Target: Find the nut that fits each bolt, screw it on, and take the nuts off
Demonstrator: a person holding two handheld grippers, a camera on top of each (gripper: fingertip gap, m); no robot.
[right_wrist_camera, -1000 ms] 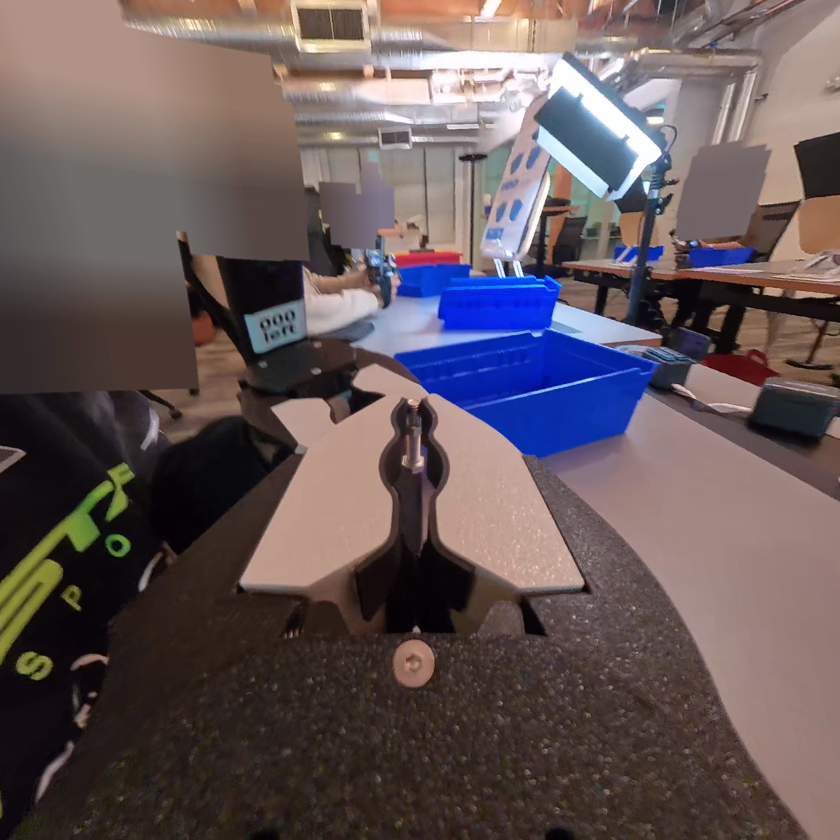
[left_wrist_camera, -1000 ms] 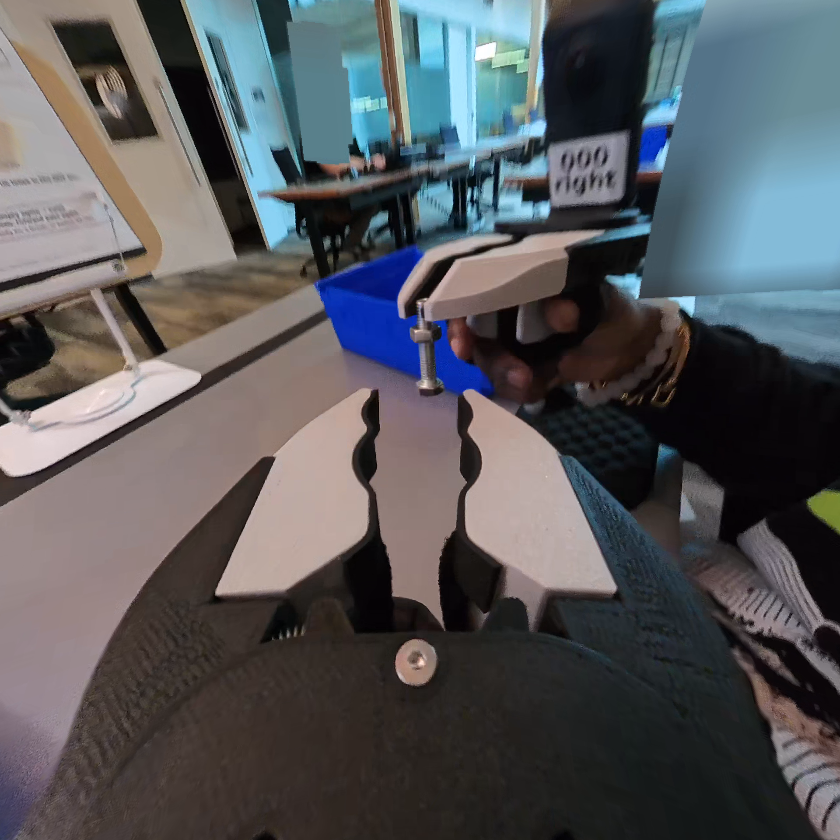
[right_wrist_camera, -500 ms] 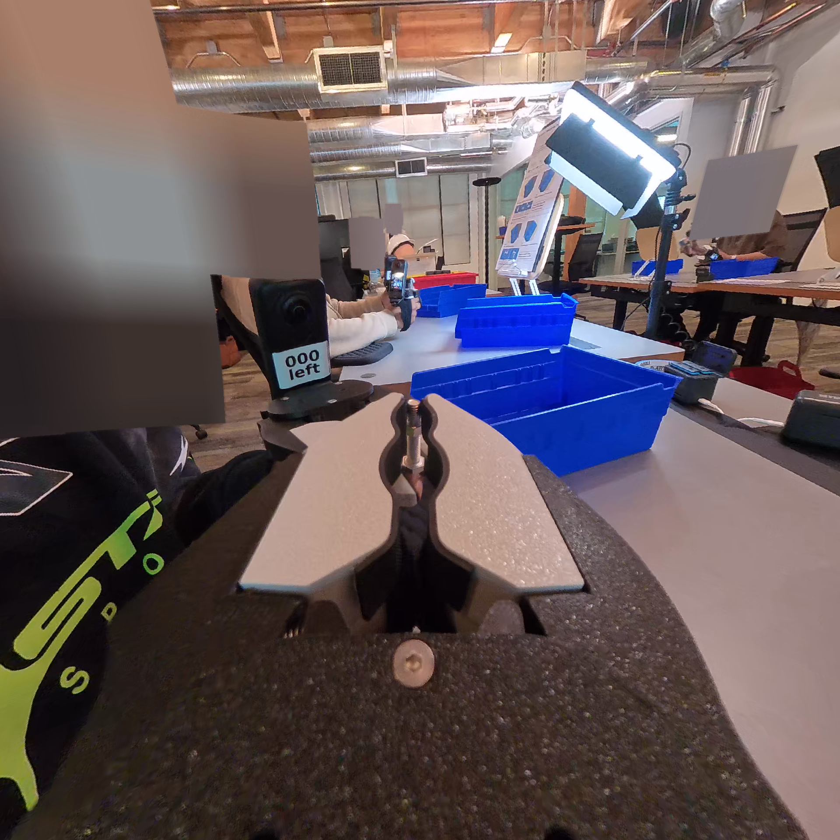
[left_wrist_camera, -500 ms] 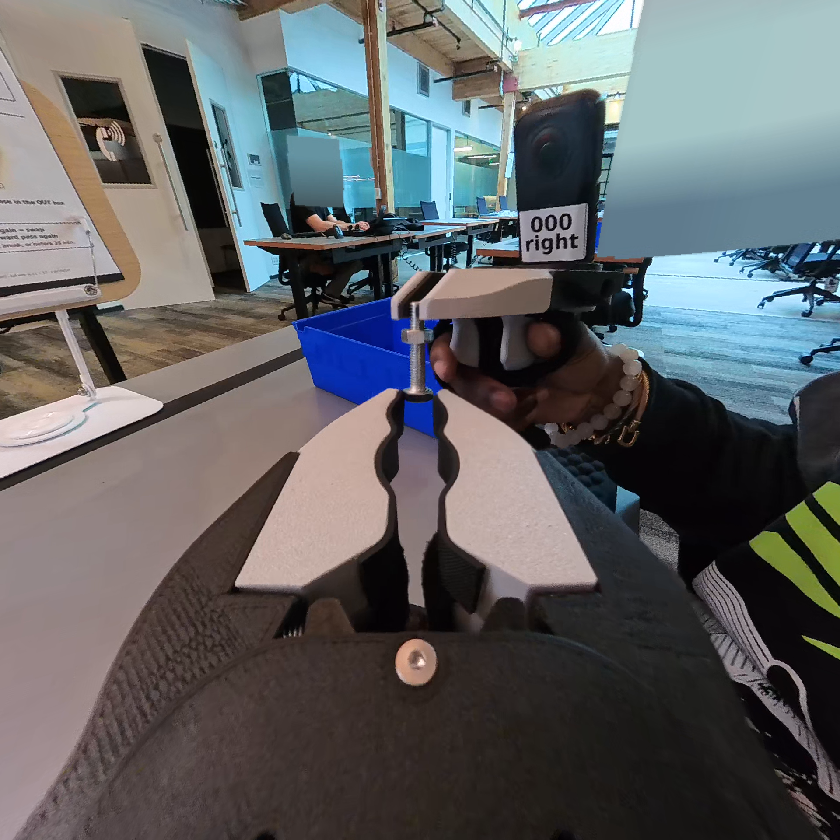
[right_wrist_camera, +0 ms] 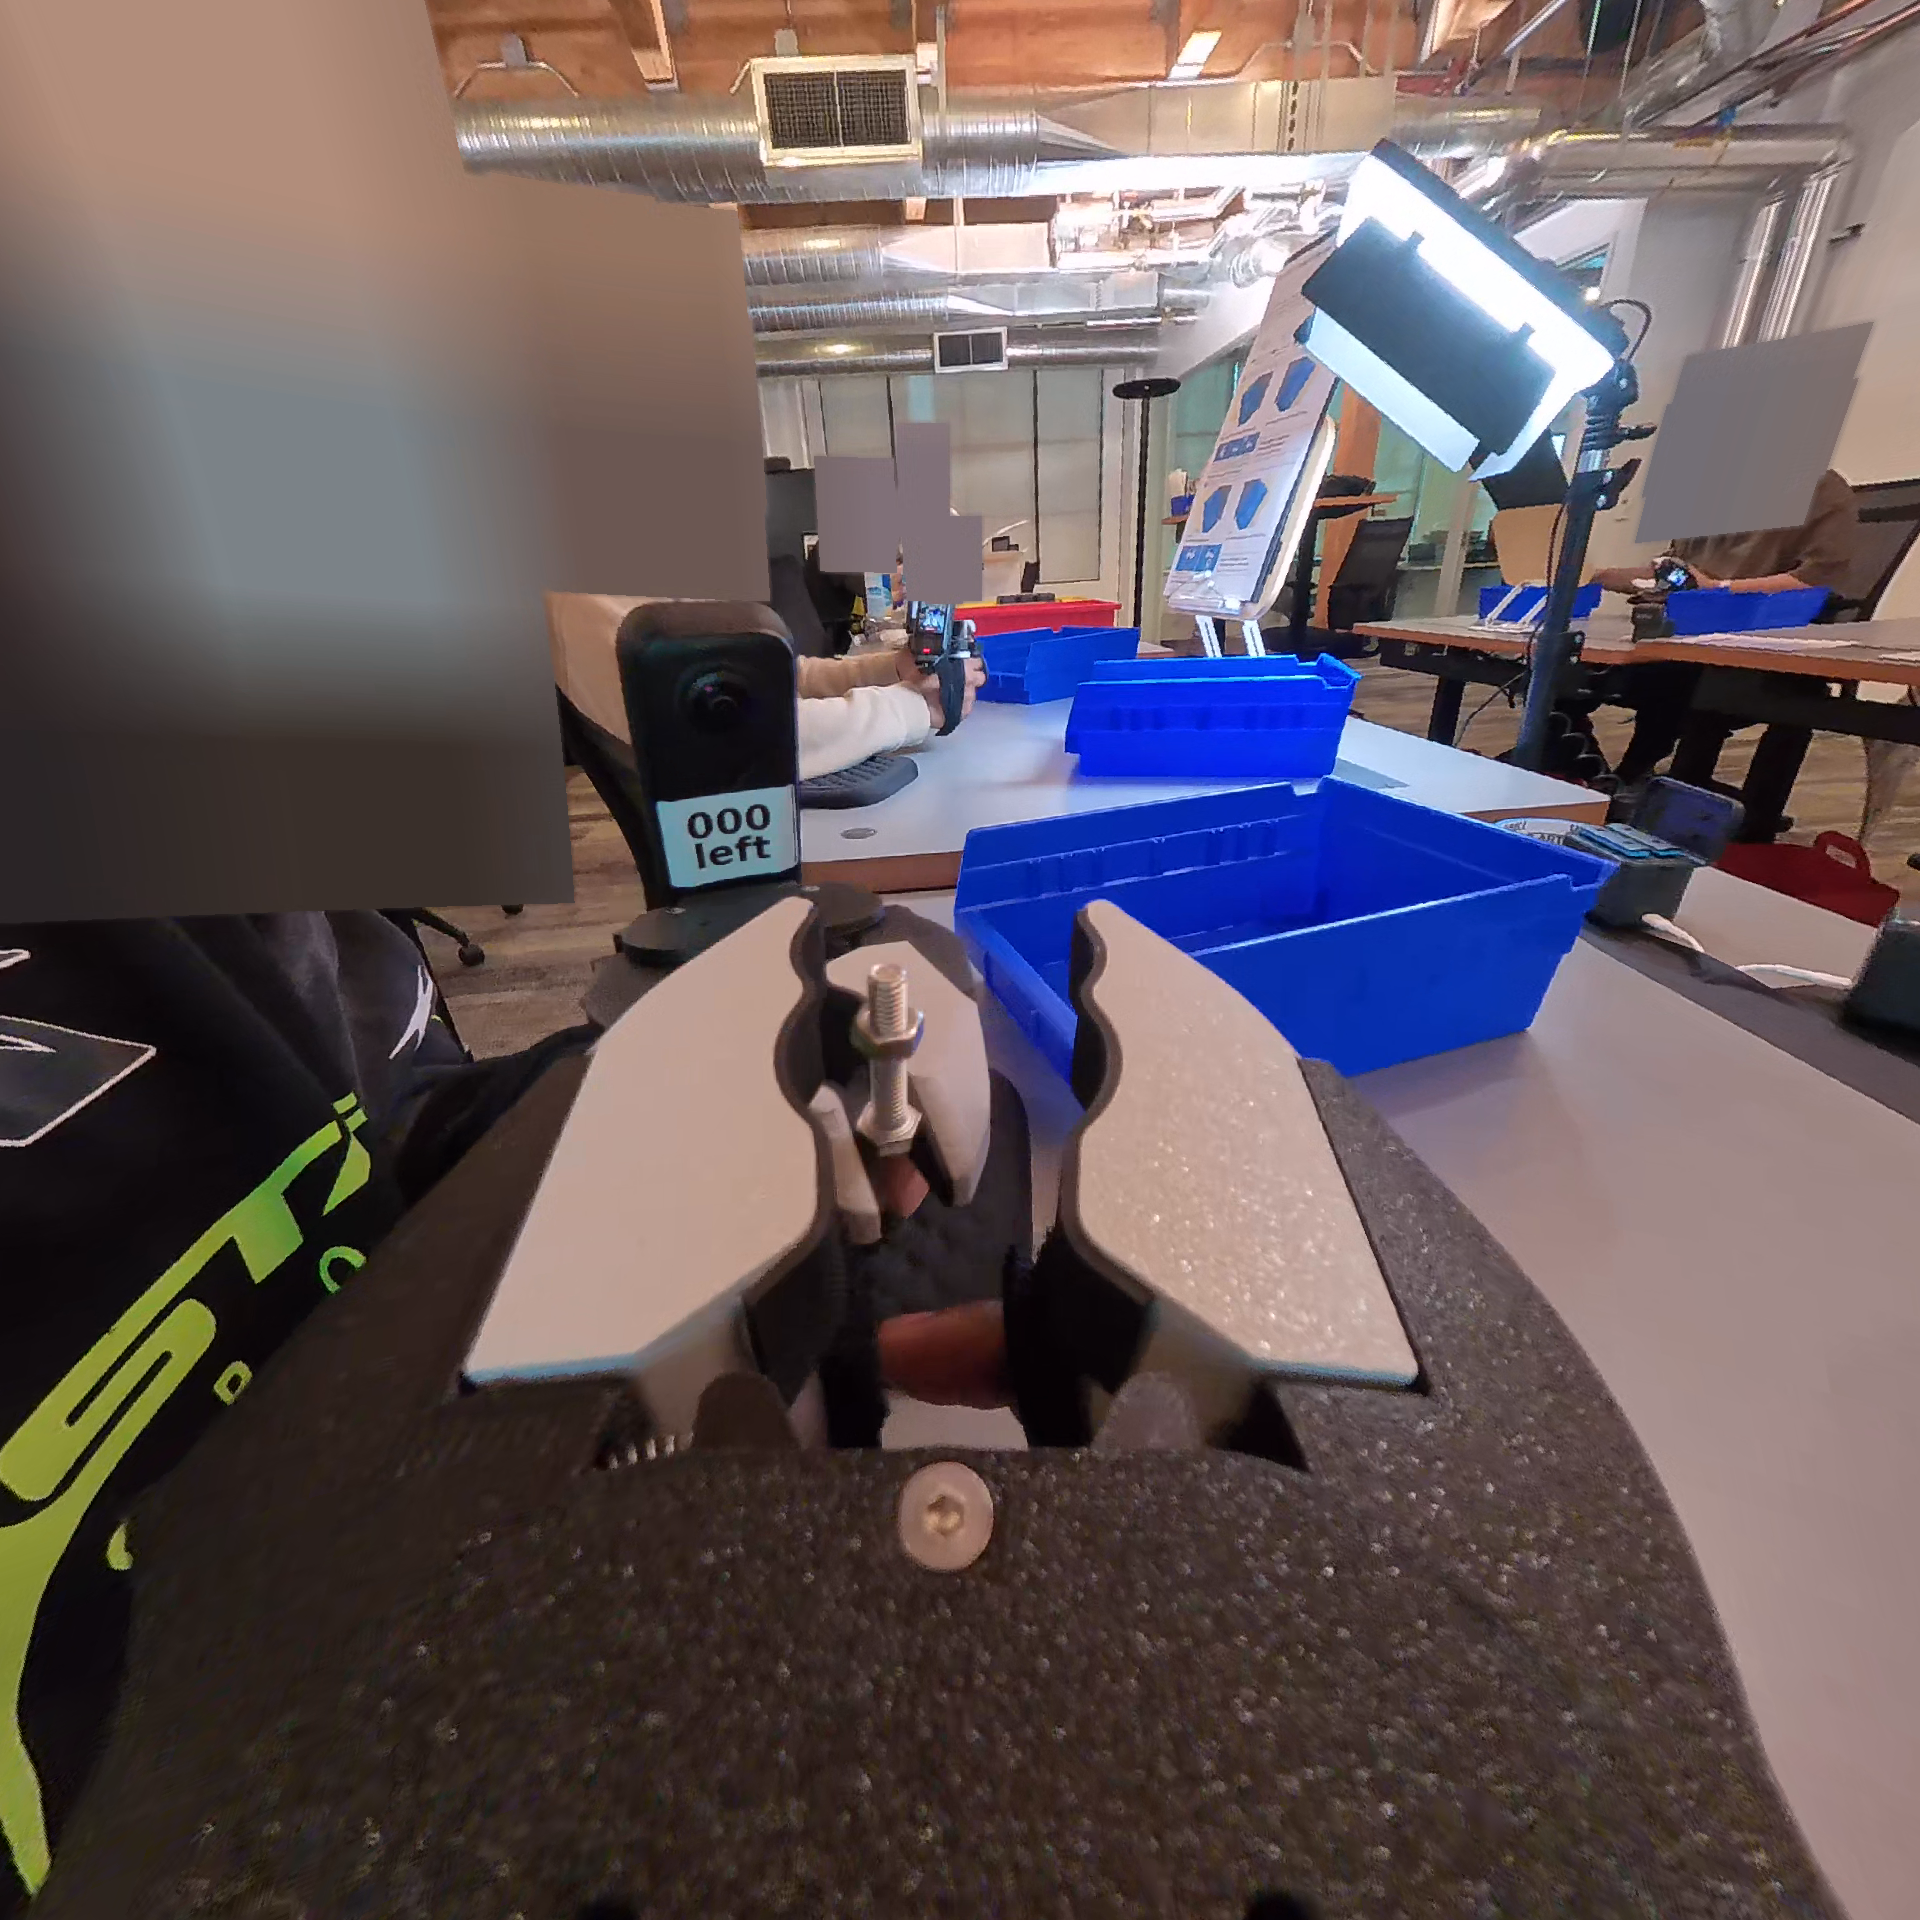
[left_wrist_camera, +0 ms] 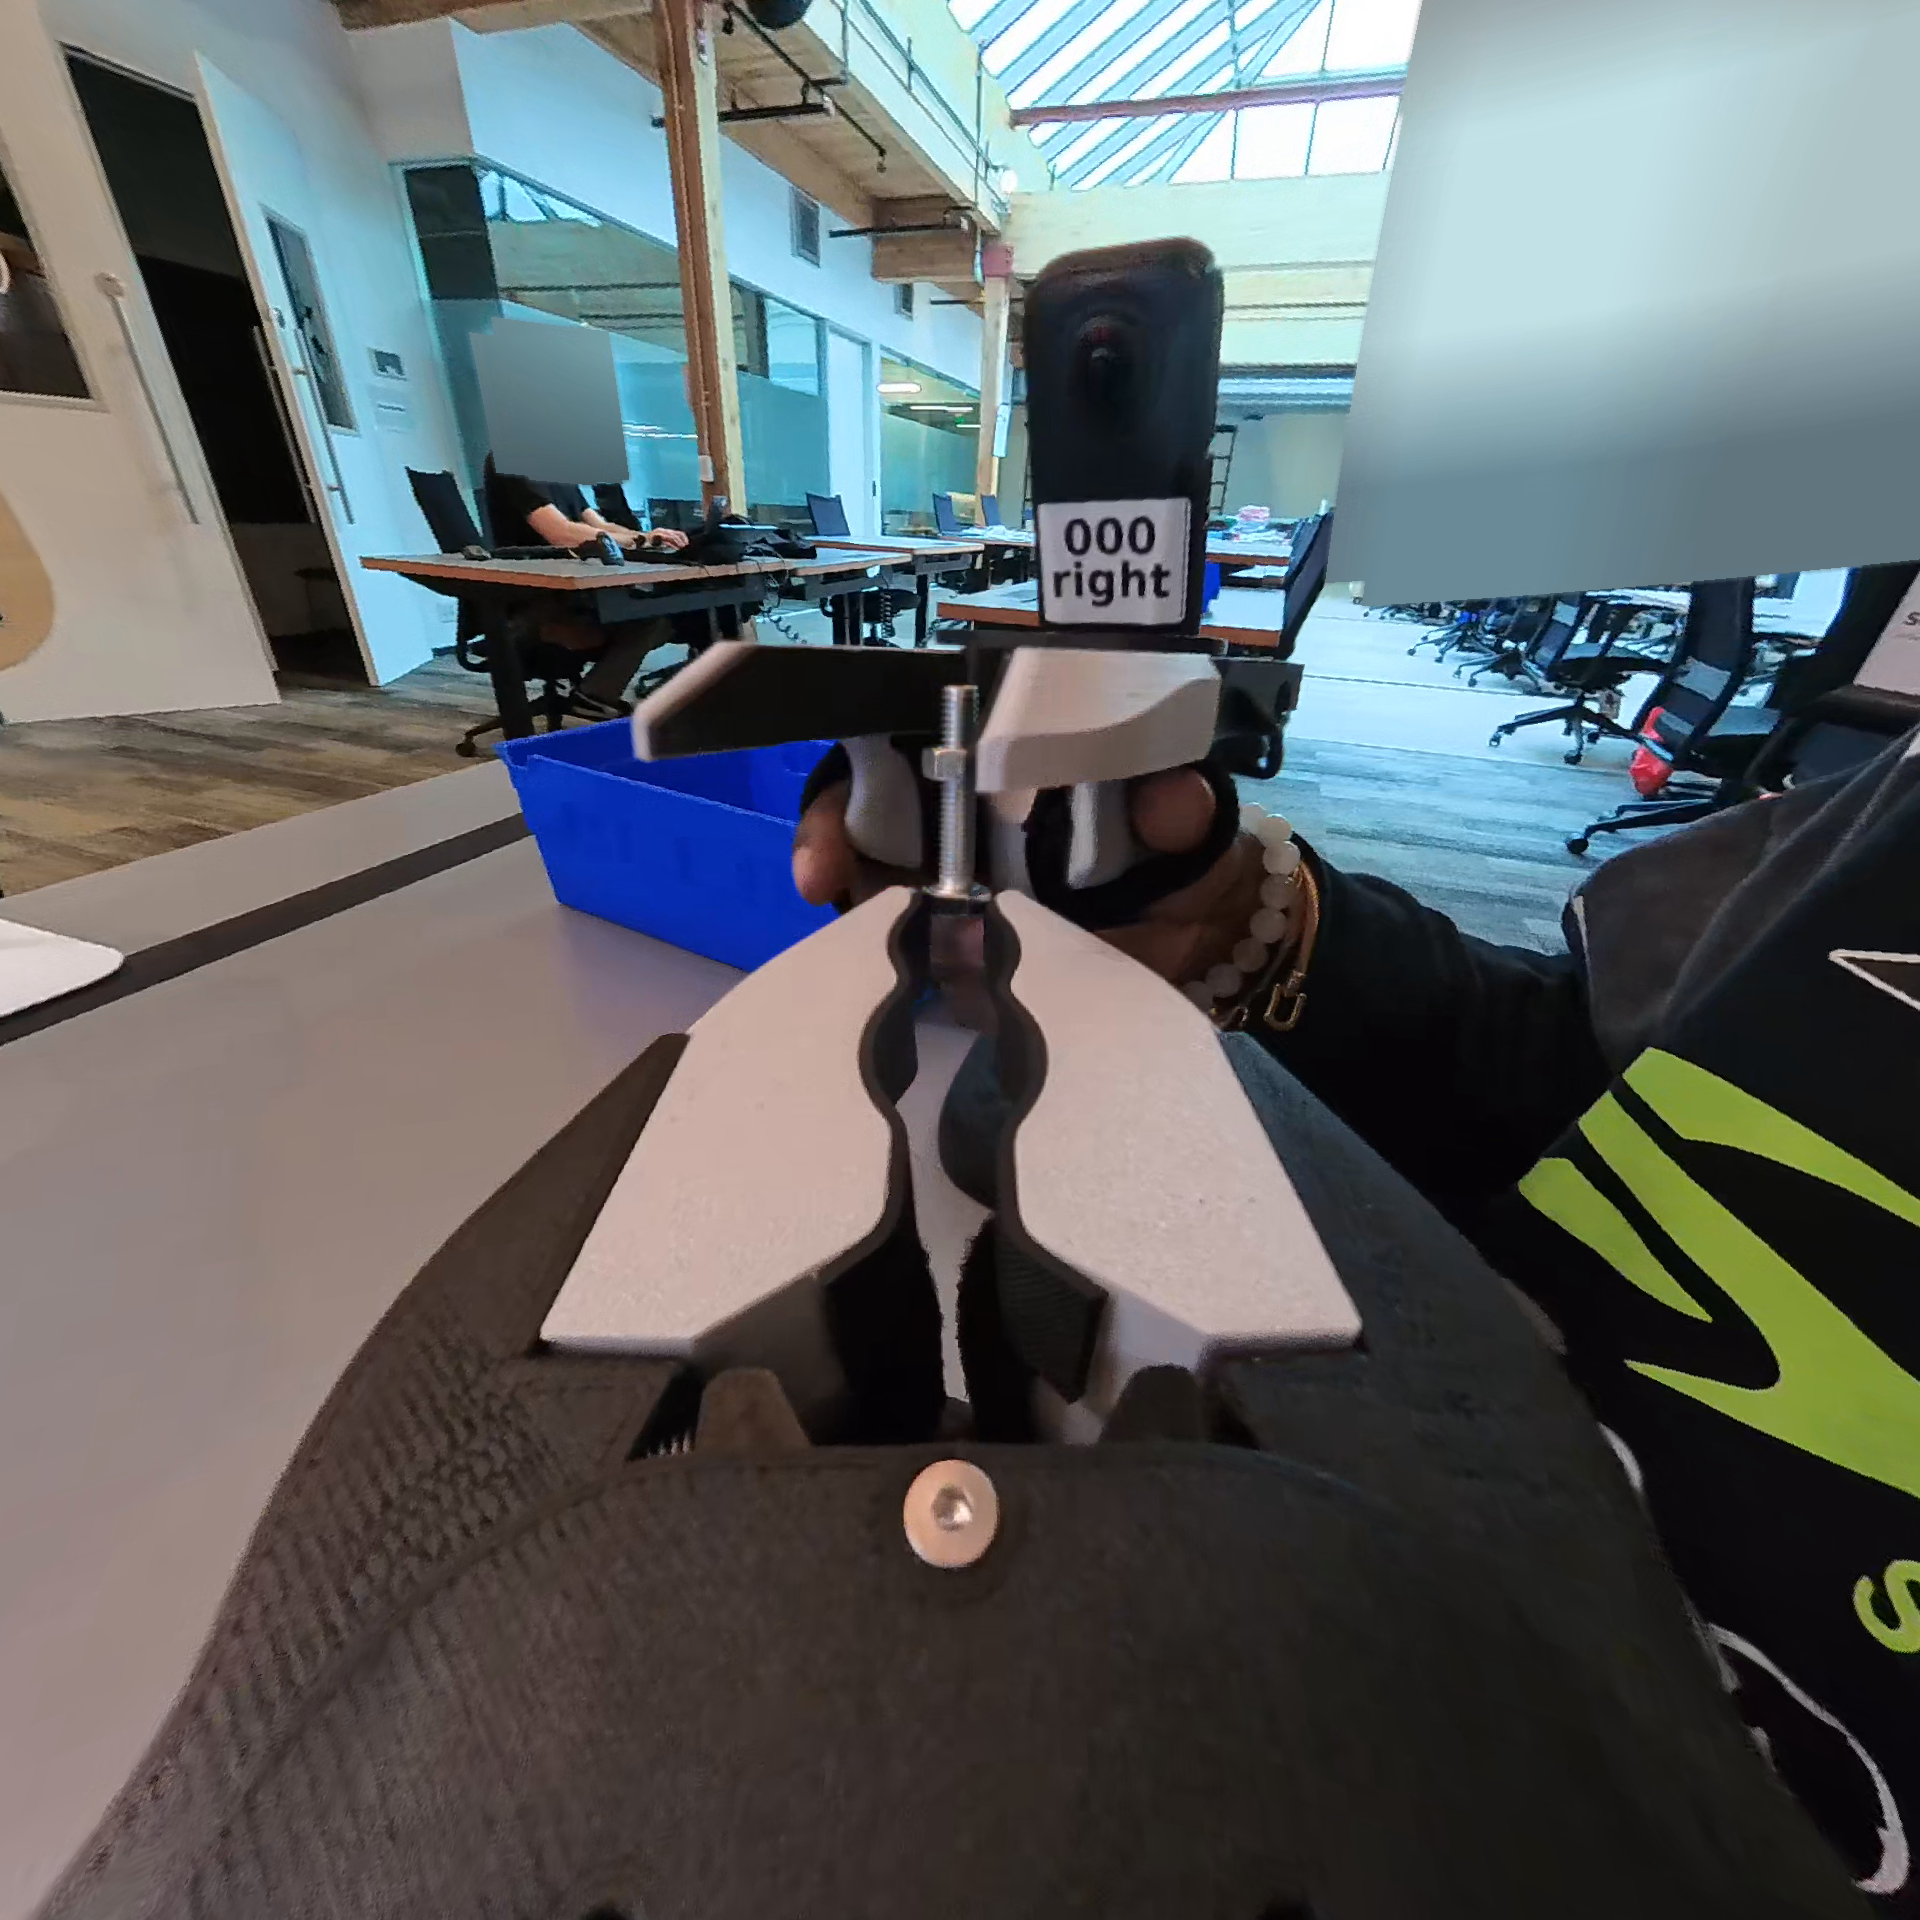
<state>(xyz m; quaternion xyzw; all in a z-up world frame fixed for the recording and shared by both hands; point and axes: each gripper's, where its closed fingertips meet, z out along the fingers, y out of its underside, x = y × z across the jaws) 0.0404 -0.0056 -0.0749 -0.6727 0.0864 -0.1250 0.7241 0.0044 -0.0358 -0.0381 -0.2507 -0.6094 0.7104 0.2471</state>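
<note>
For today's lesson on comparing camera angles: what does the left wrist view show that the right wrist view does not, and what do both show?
Only the left wrist view: the left gripper closed on the bolt's head end, the right hand with its bead bracelet, and a row of office chairs.

Only the right wrist view: a bright panel light on a stand, a second blue bin farther back, and ceiling ducts.

Both: the bolt with its nut, the open right gripper, the nearest blue bin and the grey table.

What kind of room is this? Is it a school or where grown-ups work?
Most likely an open office used as a workshop. There are rows of desks with rolling chairs, people working at them, blue bins on a grey table, and a bright lamp on a stand.
</note>
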